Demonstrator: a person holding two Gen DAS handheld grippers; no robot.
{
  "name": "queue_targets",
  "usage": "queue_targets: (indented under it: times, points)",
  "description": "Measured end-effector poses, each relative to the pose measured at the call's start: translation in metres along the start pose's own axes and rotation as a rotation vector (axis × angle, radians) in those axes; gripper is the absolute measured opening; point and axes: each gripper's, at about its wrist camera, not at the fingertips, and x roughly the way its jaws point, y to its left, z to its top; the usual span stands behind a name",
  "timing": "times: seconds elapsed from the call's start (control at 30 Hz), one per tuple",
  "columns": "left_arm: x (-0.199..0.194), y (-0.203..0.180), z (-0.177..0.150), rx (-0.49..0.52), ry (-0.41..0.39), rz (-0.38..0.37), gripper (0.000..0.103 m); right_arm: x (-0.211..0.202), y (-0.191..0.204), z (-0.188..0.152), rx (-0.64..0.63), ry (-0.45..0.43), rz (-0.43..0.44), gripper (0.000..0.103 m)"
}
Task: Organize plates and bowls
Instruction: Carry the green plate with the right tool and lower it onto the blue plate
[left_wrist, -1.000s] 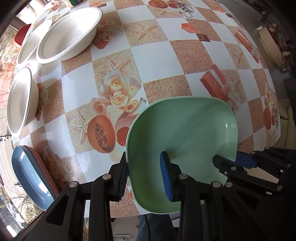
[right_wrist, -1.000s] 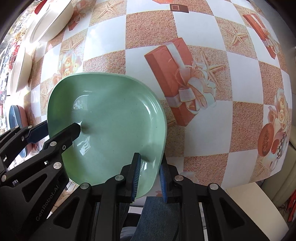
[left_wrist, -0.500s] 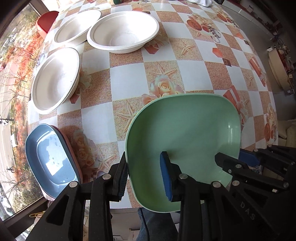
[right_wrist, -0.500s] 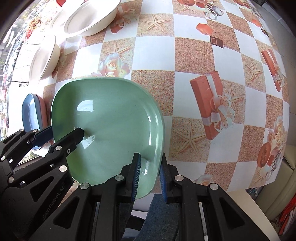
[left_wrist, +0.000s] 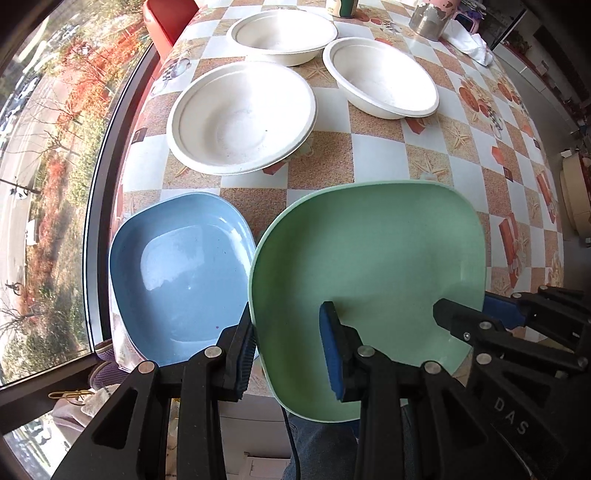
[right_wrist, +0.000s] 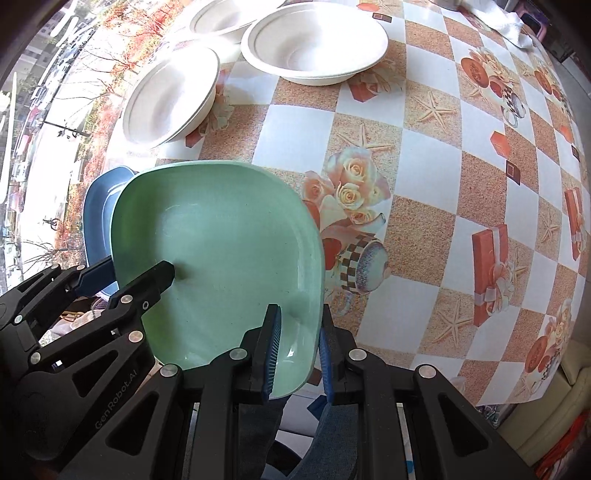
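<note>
A green square plate (left_wrist: 369, 258) hangs above the near edge of the table, carried by both grippers. My left gripper (left_wrist: 288, 317) is shut on its left rim, one pad inside the plate and one outside. My right gripper (right_wrist: 300, 314) is shut on the opposite rim of the green plate (right_wrist: 221, 240). A blue square plate (left_wrist: 177, 269) lies on the table corner just left of the green one, partly hidden behind it in the right wrist view (right_wrist: 98, 221). Three white bowls (left_wrist: 240, 118) (left_wrist: 380, 77) (left_wrist: 280, 33) stand farther back.
The table (left_wrist: 436, 162) wears a checked cloth with roses and starfish. A window runs along its left edge. A red chair (left_wrist: 166, 18), a metal cup (left_wrist: 430, 22) and a white cloth (left_wrist: 469, 44) are at the far end. A person's jeans (left_wrist: 317, 443) show below the near edge.
Both grippers have carried the green plate left along the table and a little up, rolling as they went. The blue plate, once far left, now lies right beside it.
</note>
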Motion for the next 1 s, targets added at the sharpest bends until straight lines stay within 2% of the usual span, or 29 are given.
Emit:
queue_targets:
  times: [0.33,0.53,0.77,0.9,0.97,1.0]
  points:
    - [-0.004,0.076,-0.008,-0.147,-0.023,0.048,0.035,0.02,0.082,0.015,-0.121,0.019,0.035,0.022]
    - [0.002,0.105,-0.008,-0.18,-0.02,0.075,0.035,0.037,0.115,0.024,-0.153,0.038,0.059,0.022]
    - [0.013,0.118,-0.002,-0.174,-0.021,0.092,0.036,0.061,0.135,0.036,-0.118,0.064,0.069,0.022]
    - [0.017,0.125,-0.001,-0.188,-0.019,0.085,0.051,0.063,0.139,0.039,-0.112,0.059,0.082,0.022]
    - [0.015,0.126,-0.003,-0.19,-0.032,0.104,0.07,0.061,0.142,0.037,-0.116,0.061,0.095,0.022]
    - [0.014,0.127,-0.004,-0.194,-0.042,0.122,0.074,0.061,0.142,0.037,-0.122,0.063,0.097,0.022]
